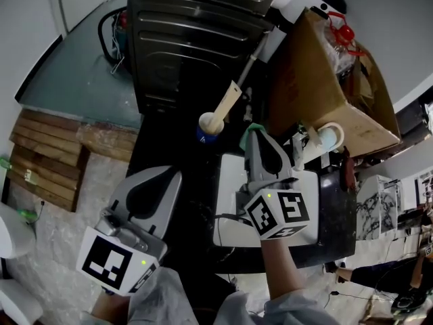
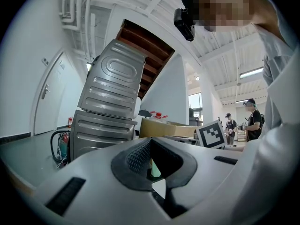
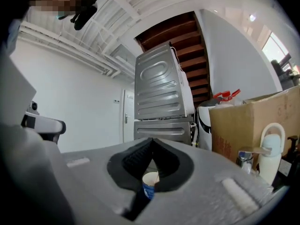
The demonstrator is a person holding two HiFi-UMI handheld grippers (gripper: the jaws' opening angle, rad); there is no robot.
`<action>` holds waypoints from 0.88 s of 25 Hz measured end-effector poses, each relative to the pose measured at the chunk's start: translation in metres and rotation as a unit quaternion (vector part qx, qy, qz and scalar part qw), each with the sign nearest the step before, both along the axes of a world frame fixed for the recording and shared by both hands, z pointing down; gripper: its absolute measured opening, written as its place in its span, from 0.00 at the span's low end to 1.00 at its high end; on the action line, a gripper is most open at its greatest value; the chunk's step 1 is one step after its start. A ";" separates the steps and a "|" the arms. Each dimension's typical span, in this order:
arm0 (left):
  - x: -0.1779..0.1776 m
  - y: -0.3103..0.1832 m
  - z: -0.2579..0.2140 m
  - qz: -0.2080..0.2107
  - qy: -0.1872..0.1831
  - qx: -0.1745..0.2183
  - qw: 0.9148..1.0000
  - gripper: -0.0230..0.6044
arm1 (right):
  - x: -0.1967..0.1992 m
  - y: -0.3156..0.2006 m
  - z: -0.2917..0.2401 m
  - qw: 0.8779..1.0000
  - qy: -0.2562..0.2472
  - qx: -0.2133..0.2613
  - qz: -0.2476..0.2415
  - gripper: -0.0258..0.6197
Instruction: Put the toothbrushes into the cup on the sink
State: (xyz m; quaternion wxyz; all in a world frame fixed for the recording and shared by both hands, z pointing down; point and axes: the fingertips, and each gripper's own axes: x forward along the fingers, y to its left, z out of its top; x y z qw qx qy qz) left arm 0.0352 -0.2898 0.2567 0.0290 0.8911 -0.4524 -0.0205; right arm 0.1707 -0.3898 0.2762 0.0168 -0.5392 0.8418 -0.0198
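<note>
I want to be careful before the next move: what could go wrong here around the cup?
The cup holds a long wooden-handled brush leaning far out; a bump from the right gripper, close beside it, might tip it. That gripper's jaws are shut with no toothbrush visible between them, so the grasp may have missed.

Item count
One left hand-held gripper (image 1: 174, 175), one right hand-held gripper (image 1: 256, 135), one sink (image 1: 226, 203), one cup (image 1: 210, 128) at its far left, one long-handled tool (image 1: 230, 100) in the cup, one cardboard box (image 1: 318, 93) and one white jug (image 1: 328, 139) far right.
</note>
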 end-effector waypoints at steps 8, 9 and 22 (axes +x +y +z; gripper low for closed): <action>-0.001 0.014 -0.014 0.008 0.004 0.016 1.000 0.04 | 0.000 0.051 -0.027 0.999 -0.007 0.032 0.009 0.04; 0.000 0.016 -0.015 0.010 0.006 0.014 1.000 0.04 | 0.000 0.057 -0.029 0.999 -0.007 0.035 0.011 0.04; -0.005 0.035 -0.022 0.040 0.007 0.032 0.999 0.04 | 0.010 0.110 -0.049 0.997 -0.021 0.056 0.057 0.04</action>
